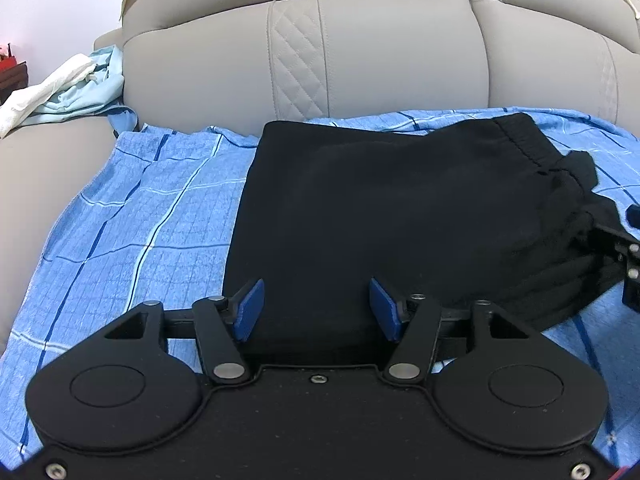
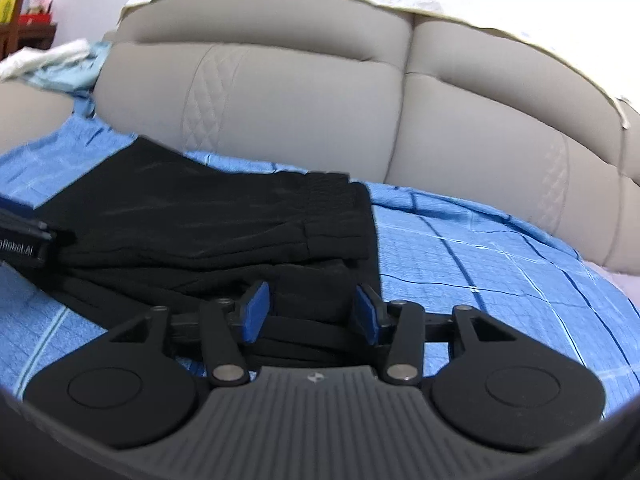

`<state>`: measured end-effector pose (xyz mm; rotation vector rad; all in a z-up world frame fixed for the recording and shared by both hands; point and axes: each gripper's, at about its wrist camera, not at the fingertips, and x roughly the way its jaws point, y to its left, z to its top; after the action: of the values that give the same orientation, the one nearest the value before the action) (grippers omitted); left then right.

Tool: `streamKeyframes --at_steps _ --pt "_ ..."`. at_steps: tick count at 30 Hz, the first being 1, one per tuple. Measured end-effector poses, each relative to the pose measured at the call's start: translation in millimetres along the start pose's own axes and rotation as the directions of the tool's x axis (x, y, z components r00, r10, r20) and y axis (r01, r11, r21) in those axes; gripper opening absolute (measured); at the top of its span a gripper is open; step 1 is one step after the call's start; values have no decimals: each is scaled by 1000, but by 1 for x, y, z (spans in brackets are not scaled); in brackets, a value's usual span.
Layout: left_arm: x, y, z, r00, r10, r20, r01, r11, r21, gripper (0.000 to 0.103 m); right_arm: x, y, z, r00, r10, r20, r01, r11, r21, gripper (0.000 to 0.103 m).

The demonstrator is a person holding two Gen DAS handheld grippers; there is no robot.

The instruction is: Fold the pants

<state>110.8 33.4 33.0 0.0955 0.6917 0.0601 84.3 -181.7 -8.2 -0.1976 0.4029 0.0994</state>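
Observation:
Black pants (image 1: 380, 208) lie folded into a stack on a blue checked cloth (image 1: 132, 220), the elastic waistband at the far right. My left gripper (image 1: 318, 308) is open, its blue pads over the near left edge of the stack, holding nothing. In the right wrist view the pants (image 2: 208, 216) show several folded layers. My right gripper (image 2: 312, 314) is open, its blue pads either side of the near right corner of the layers. The right gripper also shows at the right edge of the left wrist view (image 1: 628, 264).
The blue cloth (image 2: 480, 264) covers the seat of a grey sofa; the padded backrest (image 1: 360, 52) rises just behind the pants. A pile of white and light blue laundry (image 1: 68, 88) lies on the sofa arm at far left.

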Motion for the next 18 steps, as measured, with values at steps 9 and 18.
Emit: streamKeyframes --at_steps 9,18 --pt "-31 -4 -16 998 -59 12 60 995 -82 92 -41 -6 0 996 40 83 -49 993 108 99" --pt "-26 -1 -40 999 -27 -28 24 995 -95 96 -35 29 -21 999 37 12 -38 996 80 103"
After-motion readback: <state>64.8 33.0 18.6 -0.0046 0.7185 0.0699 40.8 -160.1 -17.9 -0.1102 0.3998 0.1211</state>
